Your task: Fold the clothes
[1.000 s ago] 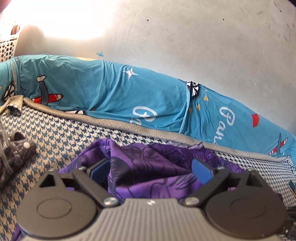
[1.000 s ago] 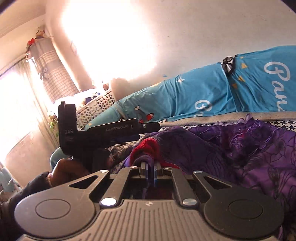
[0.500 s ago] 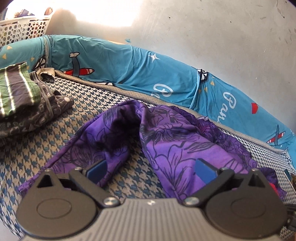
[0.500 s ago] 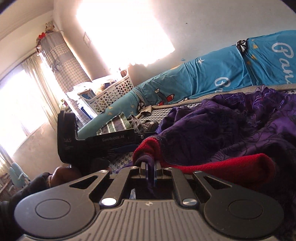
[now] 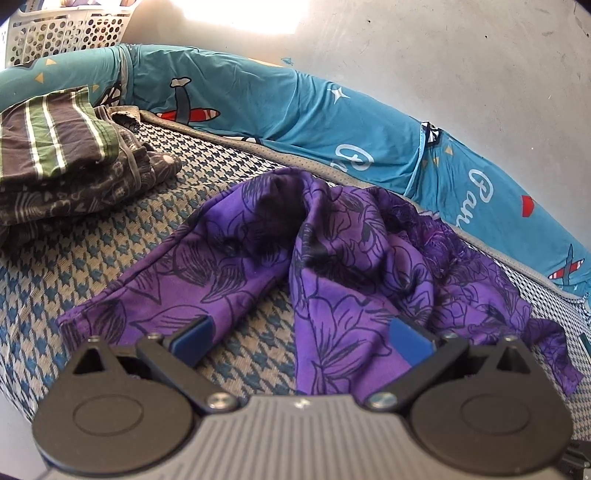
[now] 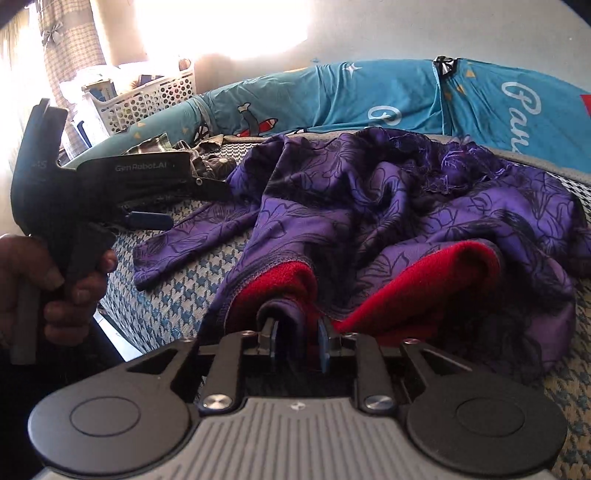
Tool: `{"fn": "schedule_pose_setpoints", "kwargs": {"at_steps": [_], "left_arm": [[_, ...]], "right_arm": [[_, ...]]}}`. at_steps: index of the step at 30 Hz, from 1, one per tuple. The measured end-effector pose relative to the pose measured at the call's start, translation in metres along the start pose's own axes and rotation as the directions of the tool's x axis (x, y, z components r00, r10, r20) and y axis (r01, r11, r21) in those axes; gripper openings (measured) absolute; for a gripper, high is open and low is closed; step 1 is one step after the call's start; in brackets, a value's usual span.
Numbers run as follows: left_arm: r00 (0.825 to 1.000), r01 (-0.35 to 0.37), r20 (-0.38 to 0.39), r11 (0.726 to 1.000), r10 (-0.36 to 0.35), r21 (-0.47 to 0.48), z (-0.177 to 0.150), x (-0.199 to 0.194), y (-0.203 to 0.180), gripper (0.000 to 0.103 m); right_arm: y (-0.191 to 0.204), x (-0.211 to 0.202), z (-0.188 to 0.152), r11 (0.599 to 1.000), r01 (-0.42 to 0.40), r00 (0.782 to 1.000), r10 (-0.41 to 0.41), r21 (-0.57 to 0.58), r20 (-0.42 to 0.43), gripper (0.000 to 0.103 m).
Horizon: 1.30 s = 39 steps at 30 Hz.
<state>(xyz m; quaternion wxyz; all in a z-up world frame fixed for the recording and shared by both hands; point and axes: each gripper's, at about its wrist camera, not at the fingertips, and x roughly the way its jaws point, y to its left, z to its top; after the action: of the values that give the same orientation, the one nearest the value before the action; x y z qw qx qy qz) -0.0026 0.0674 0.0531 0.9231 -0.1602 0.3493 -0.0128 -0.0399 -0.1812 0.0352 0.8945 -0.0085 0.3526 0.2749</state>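
Purple floral garment (image 5: 332,266) lies rumpled on the bed (image 5: 110,258). Left gripper (image 5: 301,338) jaws gape wide, empty; right gripper (image 6: 297,341) jaws have just been opening, hem between them. Next up, probably: spread it flat.

— What can't I make out from my left gripper (image 5: 301,341)?
— Its grey body covers the near bed (image 5: 48,280) and the garment's (image 5: 343,258) near edge. The basket (image 5: 66,35) is cut off at the top edge, its contents unreadable, and glare washes out the wall (image 5: 461,74) beside it. The folded pile (image 5: 62,155) runs off the left edge.
— And from my right gripper (image 6: 297,345)?
— A fold of purple cloth sits between the pads (image 6: 324,341), which have just been parting; whether they press it, I cannot tell. The red lining (image 6: 424,273) vanishes under the purple. My left hand (image 6: 44,288) is cropped at the edge, the window (image 6: 22,74) is blown out, and the pillow's (image 6: 480,96) lettering runs off the right.
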Motion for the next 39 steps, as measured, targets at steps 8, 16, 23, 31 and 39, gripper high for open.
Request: {"fn": "schedule_pose_setpoints", "kwargs": {"at_steps": [8, 16, 23, 31, 39], "left_arm": [[1.000, 0.013, 0.013, 1.000, -0.013, -0.022, -0.001, -0.005, 0.001, 0.102], [0.999, 0.029, 0.035, 0.999, -0.028, -0.031, 0.001, -0.013, 0.007, 0.102], [0.998, 0.038, 0.050, 0.998, -0.035, -0.058, 0.003, -0.019, 0.014, 0.102], [0.998, 0.033, 0.059, 0.998, -0.030, -0.054, 0.004, -0.023, 0.015, 0.102], [0.997, 0.028, 0.080, 0.997, -0.022, -0.069, 0.008, -0.028, 0.020, 0.102]], "right_arm": [[0.022, -0.013, -0.022, 0.996, -0.093, 0.996, 0.093, 0.008, -0.007, 0.031], [0.045, 0.006, -0.033, 0.981, -0.184, 0.981, 0.188, 0.062, -0.056, 0.053], [0.035, 0.020, -0.029, 0.978, -0.082, 0.996, 0.084, 0.194, -0.001, 0.074], [0.027, 0.047, -0.017, 0.935, -0.103, 0.994, 0.106, 0.338, 0.009, 0.076], [0.041, 0.063, -0.018, 0.963, -0.038, 0.999, 0.046, 0.268, -0.025, 0.010]]}}
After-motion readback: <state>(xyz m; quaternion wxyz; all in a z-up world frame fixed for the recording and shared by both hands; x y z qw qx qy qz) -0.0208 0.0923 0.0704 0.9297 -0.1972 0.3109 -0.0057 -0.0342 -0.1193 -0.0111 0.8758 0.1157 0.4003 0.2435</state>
